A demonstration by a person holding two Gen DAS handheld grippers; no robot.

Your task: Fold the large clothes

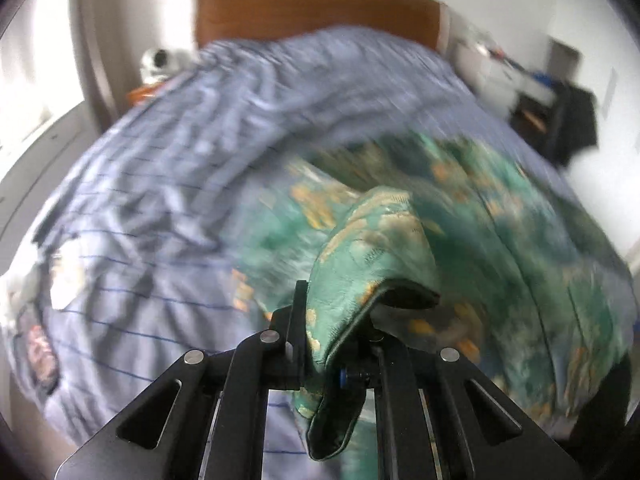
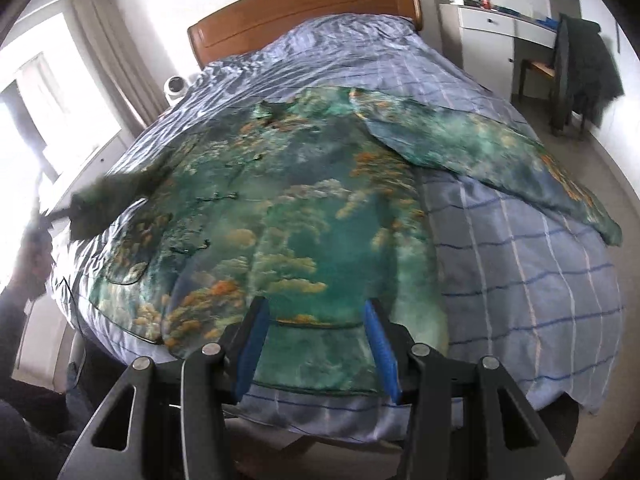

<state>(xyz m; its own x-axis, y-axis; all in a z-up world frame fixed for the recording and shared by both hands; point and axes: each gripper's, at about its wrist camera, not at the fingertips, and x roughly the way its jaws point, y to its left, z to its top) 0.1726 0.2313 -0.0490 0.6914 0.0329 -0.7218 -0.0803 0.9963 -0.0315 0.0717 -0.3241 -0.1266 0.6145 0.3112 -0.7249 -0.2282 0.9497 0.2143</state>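
One sleeve cuff of the green jacket is pinched by the left gripper for folding inward, while the right gripper is held spread just above the hem.

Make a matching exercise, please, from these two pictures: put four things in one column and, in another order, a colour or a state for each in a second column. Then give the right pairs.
Things
1. left gripper
2. right gripper
3. headboard
4. bed cover

Colours and states
A. brown wood
B. fingers apart, nothing pinched between them
C. pale blue with darker blue lines
D. shut on a fold of the green patterned garment

Right pairs: 1-D, 2-B, 3-A, 4-C
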